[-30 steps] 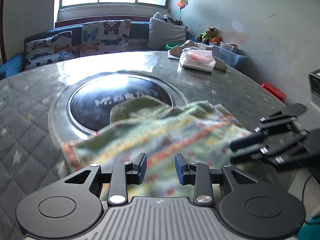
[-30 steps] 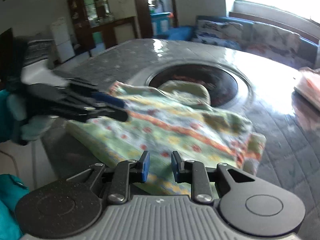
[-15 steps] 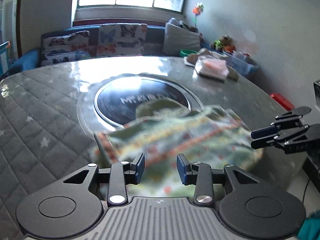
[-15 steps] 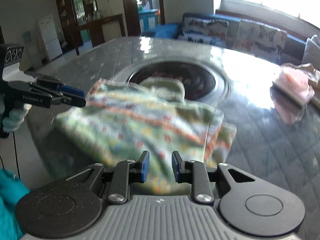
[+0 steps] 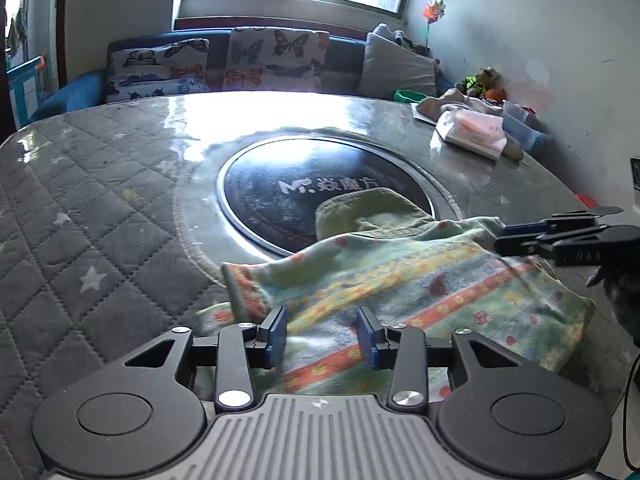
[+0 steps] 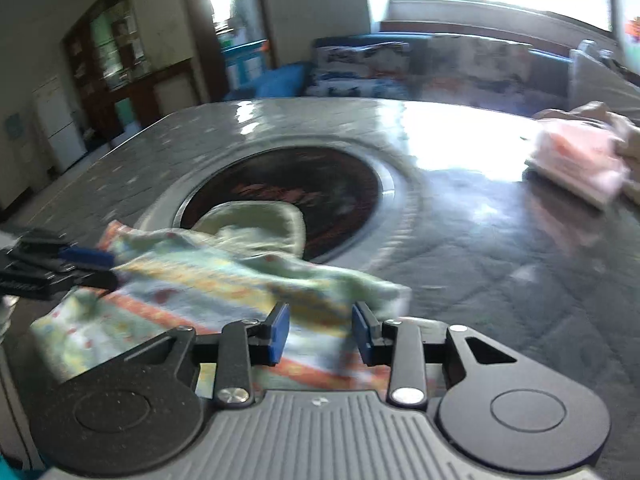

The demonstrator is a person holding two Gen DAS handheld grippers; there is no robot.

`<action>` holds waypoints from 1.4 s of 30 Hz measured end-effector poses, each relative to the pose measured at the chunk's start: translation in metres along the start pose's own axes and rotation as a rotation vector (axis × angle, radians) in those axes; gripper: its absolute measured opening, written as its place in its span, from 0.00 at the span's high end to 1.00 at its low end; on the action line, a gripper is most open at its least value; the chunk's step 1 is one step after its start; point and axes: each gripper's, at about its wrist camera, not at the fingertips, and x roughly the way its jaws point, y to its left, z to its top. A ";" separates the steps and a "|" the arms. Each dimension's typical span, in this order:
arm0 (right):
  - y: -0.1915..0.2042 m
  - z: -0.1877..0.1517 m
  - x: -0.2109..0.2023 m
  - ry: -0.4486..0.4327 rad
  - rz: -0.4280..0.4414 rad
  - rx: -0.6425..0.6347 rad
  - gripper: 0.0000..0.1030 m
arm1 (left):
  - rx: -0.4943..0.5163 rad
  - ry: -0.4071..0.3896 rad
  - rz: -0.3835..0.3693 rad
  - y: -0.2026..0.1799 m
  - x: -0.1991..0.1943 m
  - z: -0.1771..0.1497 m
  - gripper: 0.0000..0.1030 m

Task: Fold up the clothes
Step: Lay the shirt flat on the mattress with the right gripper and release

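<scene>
Your left gripper point(image 5: 322, 334) has its jaws opening, the blue pads apart with the patterned garment point(image 5: 420, 280) lying beneath and between them but not pinched; nothing is clamped. Your right gripper point(image 6: 320, 334) is the same: jaws opening, pads standing clear of the cloth that passes under them. Each gripper shows at the edge of the other's view, just over the outer side of the garment. That garment, pale green with orange and yellow bands, lies in a loose fold on the near part of the quilted grey table cover point(image 5: 80, 240), its plain green end point(image 5: 368, 212) reaching onto the dark round glass plate point(image 5: 280, 184) set in the table's middle. I judge the risks this way: the fold looks soft and uneven, so if you draw the pads away while they drag on the fabric, the top layer could slide and undo it; the near edge sits close to the table's rim, so a nudge toward you might tip it off; and the right wrist view is blurred, which makes an exact regrasp harder. Counted: two grippers, one garment being folded, one pink folded pile point(image 5: 476, 136) far off by the wall, one glass plate.
</scene>
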 end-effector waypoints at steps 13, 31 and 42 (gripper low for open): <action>-0.015 -0.010 -0.001 0.016 -0.057 0.038 0.86 | 0.004 -0.001 0.004 -0.002 0.004 0.003 0.55; -0.009 -0.004 -0.023 -0.060 -0.089 0.041 0.92 | 0.013 -0.013 -0.008 0.004 0.001 0.013 0.54; 0.000 0.010 0.026 0.003 -0.012 0.043 0.82 | -0.041 0.003 0.001 0.013 0.027 0.026 0.54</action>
